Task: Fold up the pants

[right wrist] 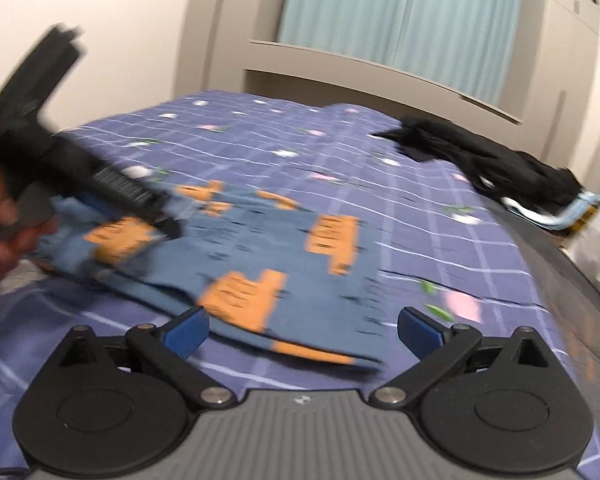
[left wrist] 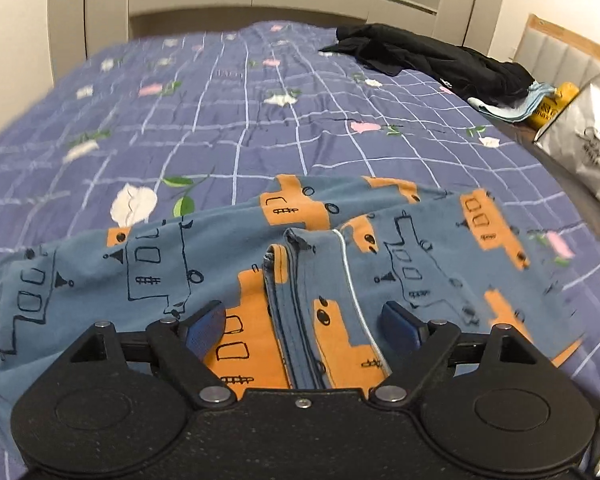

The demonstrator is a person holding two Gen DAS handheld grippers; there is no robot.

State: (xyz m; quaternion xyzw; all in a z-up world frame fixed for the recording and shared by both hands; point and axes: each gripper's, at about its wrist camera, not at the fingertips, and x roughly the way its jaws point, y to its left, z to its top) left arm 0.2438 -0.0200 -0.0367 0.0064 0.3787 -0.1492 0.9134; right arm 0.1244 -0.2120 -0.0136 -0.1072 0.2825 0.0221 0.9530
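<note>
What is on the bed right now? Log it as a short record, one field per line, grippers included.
surface: bed with purple checked flower-print cover
pants: blue pants with orange print, lying on the cover, bunched, not yet neatly folded
left gripper: open, over the pants, a seam ridge between its fingers
right gripper: open, over the near edge of the pants, holding nothing
other clothes: black clothes heaped at the far right of the bed
beside the bed: silver bag

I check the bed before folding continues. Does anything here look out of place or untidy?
Yes. A crumpled black garment lies in a heap at the far right of the bed, unfolded, unlike the patterned pants lying flatter nearby.
</note>
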